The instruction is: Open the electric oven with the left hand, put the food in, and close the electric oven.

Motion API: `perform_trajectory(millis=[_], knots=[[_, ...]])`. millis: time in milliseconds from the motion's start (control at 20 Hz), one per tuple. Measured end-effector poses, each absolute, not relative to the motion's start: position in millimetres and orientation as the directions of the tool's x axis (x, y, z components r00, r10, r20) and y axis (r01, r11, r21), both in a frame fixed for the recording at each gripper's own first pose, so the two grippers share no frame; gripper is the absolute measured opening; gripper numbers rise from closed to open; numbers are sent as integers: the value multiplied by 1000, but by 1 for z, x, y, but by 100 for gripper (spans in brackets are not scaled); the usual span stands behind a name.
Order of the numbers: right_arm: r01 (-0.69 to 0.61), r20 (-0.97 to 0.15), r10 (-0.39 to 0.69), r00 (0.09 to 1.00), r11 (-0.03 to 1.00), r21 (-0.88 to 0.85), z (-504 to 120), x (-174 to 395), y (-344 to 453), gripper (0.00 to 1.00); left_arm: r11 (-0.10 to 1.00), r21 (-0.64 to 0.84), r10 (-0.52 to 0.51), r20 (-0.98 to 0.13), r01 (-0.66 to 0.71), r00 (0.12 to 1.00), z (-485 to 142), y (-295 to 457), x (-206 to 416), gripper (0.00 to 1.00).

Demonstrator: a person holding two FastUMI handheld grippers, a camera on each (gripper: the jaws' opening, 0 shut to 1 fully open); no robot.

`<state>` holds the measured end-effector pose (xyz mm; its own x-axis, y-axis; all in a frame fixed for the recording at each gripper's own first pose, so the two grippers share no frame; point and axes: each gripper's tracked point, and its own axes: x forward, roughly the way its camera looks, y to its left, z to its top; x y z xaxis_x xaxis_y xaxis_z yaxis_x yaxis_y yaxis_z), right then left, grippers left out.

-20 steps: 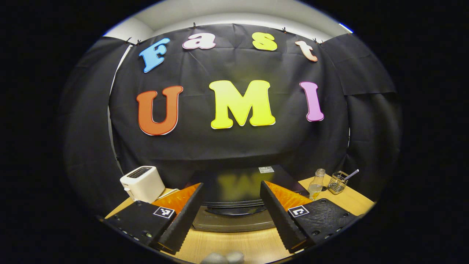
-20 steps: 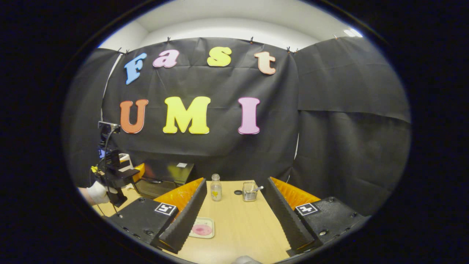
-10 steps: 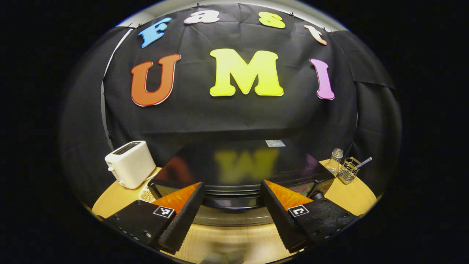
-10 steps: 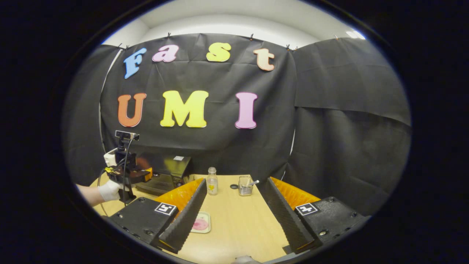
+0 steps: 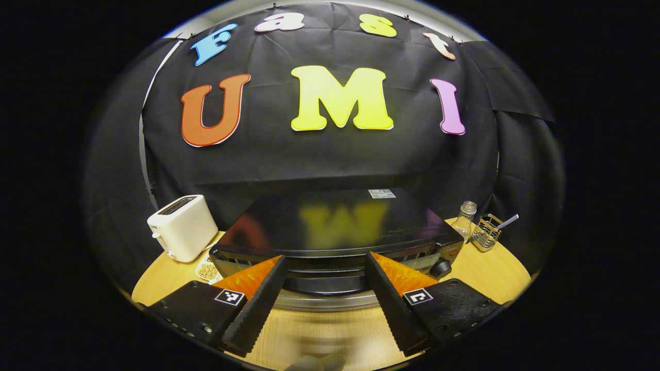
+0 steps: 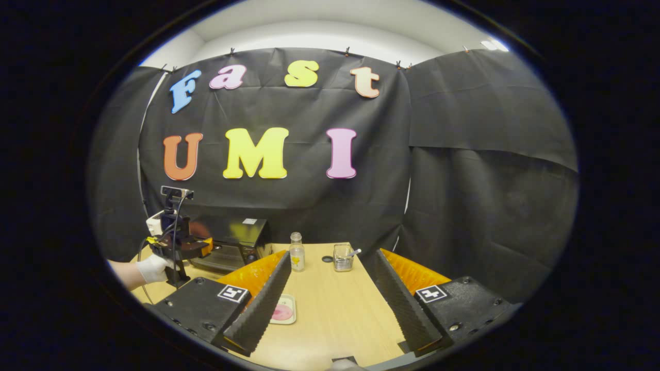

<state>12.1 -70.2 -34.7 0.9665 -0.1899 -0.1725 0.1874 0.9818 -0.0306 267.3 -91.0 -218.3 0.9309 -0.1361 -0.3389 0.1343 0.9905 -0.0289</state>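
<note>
Here my left gripper (image 5: 325, 288) has its ribbed, wedge-shaped fingers spread wide with nothing between them, hanging over the pale wood-grain table (image 5: 490, 273) just in front of the electric oven (image 5: 335, 232). The oven is a boxy appliance with a glossy black top that mirrors the wall, a curved handle bar along the front and a round knob (image 5: 441, 268) at its right end; its door looks closed. Left of it, near the table's rounded edge, sits a small dish of pale round bits (image 5: 208, 270), and beyond that a smooth white toaster (image 5: 181, 234). Right of the oven stand a clear glass bottle (image 5: 465, 219) and a wire basket (image 5: 487, 232) with a utensil poking out, close to the black cloth wall.

My right gripper (image 6: 330, 299) is likewise spread apart and holds nothing, above a bare stretch of tabletop. The food, a pink round on a small cream tray (image 6: 283, 312), lies just beside my left-hand finger. Farther off, a gloved hand (image 6: 152, 268) holds the other gripper at the oven, well apart from mine.
</note>
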Motion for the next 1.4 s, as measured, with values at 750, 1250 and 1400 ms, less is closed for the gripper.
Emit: perform_trajectory(millis=[750, 1250, 1400], knots=[[91, -223, -87, 971, 996, 8, -57, 2, -31, 100, 987, -14, -151, -435, 161, 887, -260, -85, 182, 96], [109, -251, -102, 963, 994, 13, -71, -20, -32, 100, 988, -32, -146, -491, 149, 859, -298, -82, 148, 97], [113, -255, -109, 961, 994, 1, -72, -26, -35, 100, 989, -42, -145, -511, 144, 847, -306, -83, 141, 97]])
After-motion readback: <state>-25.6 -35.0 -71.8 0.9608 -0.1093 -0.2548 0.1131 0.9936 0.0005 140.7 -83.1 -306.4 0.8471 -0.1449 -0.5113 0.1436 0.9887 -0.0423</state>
